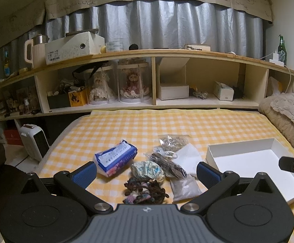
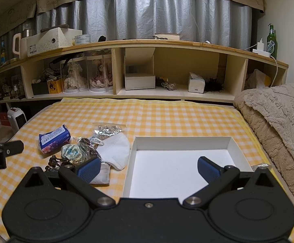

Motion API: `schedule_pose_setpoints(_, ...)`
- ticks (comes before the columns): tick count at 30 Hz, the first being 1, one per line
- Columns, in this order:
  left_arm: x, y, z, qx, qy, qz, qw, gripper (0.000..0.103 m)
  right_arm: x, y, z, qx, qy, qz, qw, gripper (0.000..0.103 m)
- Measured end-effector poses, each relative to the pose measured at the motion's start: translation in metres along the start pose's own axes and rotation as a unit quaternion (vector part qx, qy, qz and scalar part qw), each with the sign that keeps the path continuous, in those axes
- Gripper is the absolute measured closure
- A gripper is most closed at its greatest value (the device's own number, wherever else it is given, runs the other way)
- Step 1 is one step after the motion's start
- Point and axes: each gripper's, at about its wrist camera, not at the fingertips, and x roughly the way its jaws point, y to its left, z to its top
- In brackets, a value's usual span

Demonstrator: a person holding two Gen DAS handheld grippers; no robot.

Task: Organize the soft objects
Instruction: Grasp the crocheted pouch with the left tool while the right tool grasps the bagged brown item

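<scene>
The right gripper hangs with jaws spread over a shallow white cardboard tray. A white fabric face mask lies just left.

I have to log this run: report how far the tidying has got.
Done: nothing; the white box holds nothing. In hand: nothing; left gripper and right gripper are open. Left: tissue pack, face mask, pouch and bagged items beside the box.

Your path along the bed's far edge was open. The white box lay empty near its right edge; the blanket blocked beyond, soft-item pile crowding left.
</scene>
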Motion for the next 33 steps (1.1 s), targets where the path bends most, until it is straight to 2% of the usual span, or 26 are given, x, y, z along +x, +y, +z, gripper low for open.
schedule_pose_setpoints(7,0.012,0.009,0.014,-0.005,0.004,0.006,1.0000,0.000,0.010,0.006,0.009,0.001,0.002,-0.006,1.000,0.000)
schedule_pose_setpoints(21,0.070,0.040,0.040,-0.020,0.013,0.046,0.9987,0.000,0.059,0.015,0.055,0.061,-0.011,0.033,0.998,0.000)
schedule_pose_setpoints(26,0.094,0.050,0.036,-0.037,0.026,0.028,0.9986,0.000,0.086,0.026,0.065,0.066,-0.010,0.047,0.997,0.000)
schedule_pose_setpoints(33,0.124,0.053,0.017,-0.073,0.082,-0.013,0.9938,0.000,0.132,0.042,0.069,0.068,0.006,0.078,0.995,0.000)
